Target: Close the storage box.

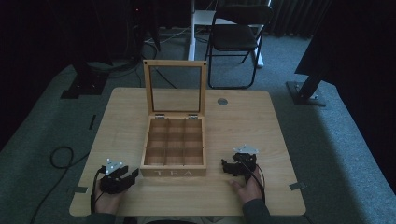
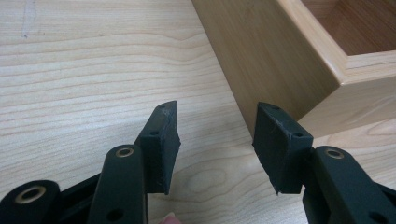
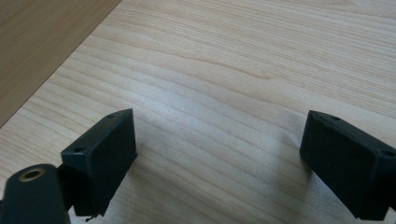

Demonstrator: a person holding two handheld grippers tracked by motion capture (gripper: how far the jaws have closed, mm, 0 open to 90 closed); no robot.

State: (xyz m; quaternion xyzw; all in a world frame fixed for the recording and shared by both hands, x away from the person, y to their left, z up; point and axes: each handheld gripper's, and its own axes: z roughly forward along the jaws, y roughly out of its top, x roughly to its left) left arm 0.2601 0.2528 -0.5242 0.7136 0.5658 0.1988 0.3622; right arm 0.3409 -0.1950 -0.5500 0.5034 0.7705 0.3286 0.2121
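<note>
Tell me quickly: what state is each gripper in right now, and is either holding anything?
Left gripper: open, holding nothing, beside the tea box corner.
Right gripper: open wide, holding nothing, over bare table.

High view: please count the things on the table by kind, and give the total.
Wooden tea box, lid open: 1
Hand-held tool: 2, the left tool and the right tool
Small round grey disc set in the table top: 1
Total: 4
</note>
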